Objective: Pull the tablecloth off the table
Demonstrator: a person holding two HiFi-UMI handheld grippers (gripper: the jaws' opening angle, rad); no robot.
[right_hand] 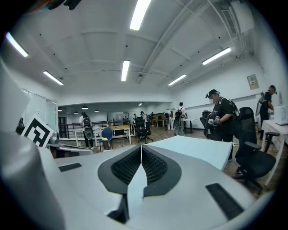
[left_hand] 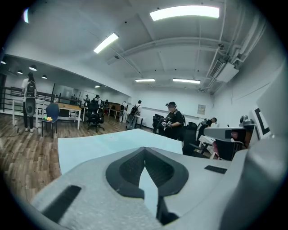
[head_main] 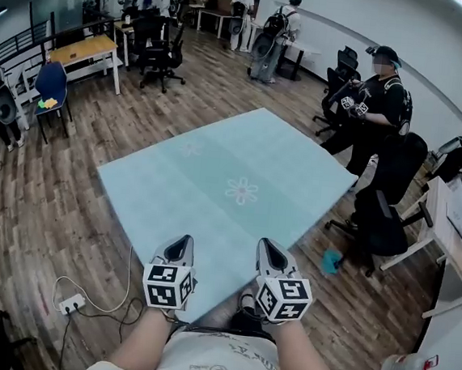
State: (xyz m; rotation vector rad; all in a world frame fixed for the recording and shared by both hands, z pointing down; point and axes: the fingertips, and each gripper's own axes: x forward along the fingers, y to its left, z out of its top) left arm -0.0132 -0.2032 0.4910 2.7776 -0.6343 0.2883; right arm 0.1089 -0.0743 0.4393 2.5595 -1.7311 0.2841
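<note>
The wooden floor fills the room. Above it the pale blue tablecloth lies spread flat and square, with a white flower printed at its middle. Whatever carries it is covered. Its near edge runs back to the two tools held side by side in front of the person. Beyond its far right corner stands a person in black, and a black office chair sits near that right edge. A wooden desk stands well apart at the far left. The left tool is narrow, its jaws pinched together on a strip of the tablecloth. The right tool is closed on the tablecloth in the same way. A white power strip lies on the floor left of the tools.
</note>
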